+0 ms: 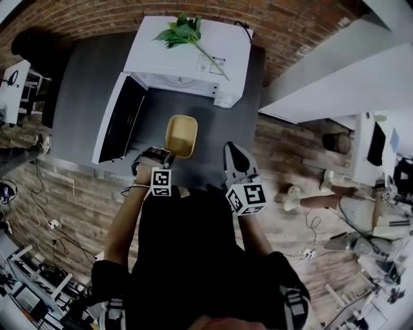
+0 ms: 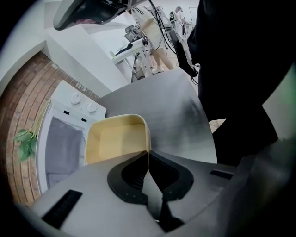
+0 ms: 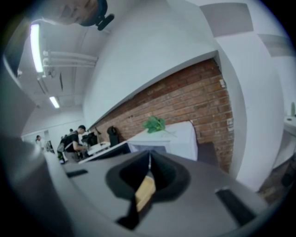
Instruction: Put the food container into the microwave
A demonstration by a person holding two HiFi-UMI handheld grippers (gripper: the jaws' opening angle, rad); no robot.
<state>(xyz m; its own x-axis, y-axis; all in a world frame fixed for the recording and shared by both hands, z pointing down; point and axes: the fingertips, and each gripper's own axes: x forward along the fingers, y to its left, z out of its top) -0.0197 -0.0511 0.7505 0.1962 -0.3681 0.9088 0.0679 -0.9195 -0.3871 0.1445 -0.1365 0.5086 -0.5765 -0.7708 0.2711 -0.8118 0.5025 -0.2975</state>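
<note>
Grey table [image 1: 84, 84] runs out from a red brick wall [image 1: 77, 19], and beyond its edge at 4 o'clock you have plank flooring. A white microwave [image 1: 193, 55] sits at the table's 12 o'clock side, with its dark door [image 1: 119, 119] swung wide towards 9 o'clock and a leafy sprig [image 1: 184, 31] lying on top.

Your container [image 1: 181, 134] stands on the table just in front of the microwave. It is a pale yellow tub with rounded corners and an open top, and its inside is bare.

Your left gripper [image 1: 164, 156] comes in at the tub's 7 o'clock, jaws pinched on its thin wall. Your right gripper [image 1: 232, 151] waits at the tub's 4 o'clock, clear of it, jaws pressed together on nothing
</note>
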